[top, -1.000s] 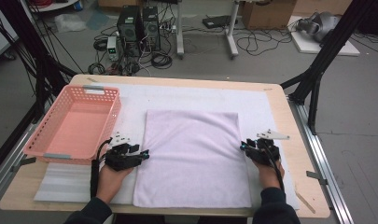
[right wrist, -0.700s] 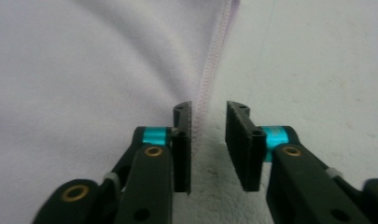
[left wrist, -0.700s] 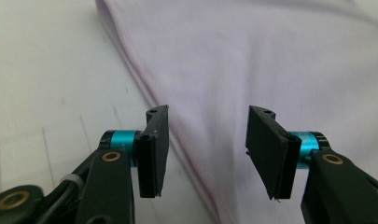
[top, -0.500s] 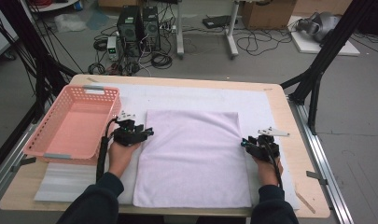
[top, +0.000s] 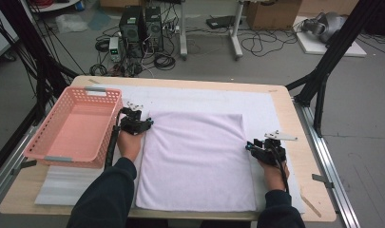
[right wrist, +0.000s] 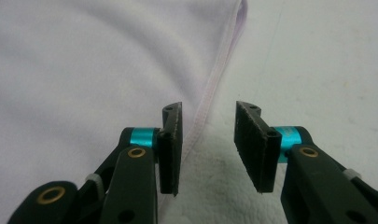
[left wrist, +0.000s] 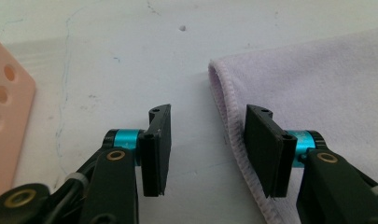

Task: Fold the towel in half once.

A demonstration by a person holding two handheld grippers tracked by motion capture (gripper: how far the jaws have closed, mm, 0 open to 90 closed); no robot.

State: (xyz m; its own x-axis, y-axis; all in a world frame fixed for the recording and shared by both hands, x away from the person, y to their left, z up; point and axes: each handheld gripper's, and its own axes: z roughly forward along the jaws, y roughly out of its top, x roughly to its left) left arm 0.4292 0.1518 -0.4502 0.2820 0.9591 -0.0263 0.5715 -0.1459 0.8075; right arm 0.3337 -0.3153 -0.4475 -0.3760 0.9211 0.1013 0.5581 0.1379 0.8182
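Here, left gripper [left wrist: 207,149] agape astride towel [top: 195,156] hem, right gripper [right wrist: 207,147] likewise, hem beneath pads unclear.

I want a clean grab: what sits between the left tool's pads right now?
The towel's hemmed left edge and bare white mat, untouched by the left tool, in the left gripper view.

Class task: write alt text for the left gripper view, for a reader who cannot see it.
Open black tongs straddle the hemmed edge of a lilac towel lying flat on a white mat, without pinching it. A corner of a pink basket shows at left.
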